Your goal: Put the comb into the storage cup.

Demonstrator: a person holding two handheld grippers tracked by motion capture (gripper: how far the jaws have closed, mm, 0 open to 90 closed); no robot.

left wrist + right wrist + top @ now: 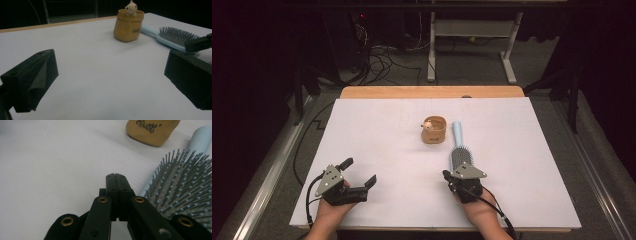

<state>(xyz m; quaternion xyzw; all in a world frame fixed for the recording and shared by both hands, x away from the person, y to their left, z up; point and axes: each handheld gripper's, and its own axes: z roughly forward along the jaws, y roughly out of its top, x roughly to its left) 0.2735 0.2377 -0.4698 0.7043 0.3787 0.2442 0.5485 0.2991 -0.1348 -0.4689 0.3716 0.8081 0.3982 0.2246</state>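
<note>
Hand-held grippers: build and finish

Both the left gripper [359,172] and the right gripper [447,175] are matte black, each with a grey three-cornered plate on top carrying small dark fasteners near its corners. A thin black cable trails from each body back past the hand. In the left gripper view, the jaws are blocky black wedges with a dull, foam-like inner face; one has a small round hole on its top side. In the right gripper view, the jaws are flat black link bars with brass-coloured rivets at the pivots and one silver screw head. Forearms bare, no sleeves seen.
</note>
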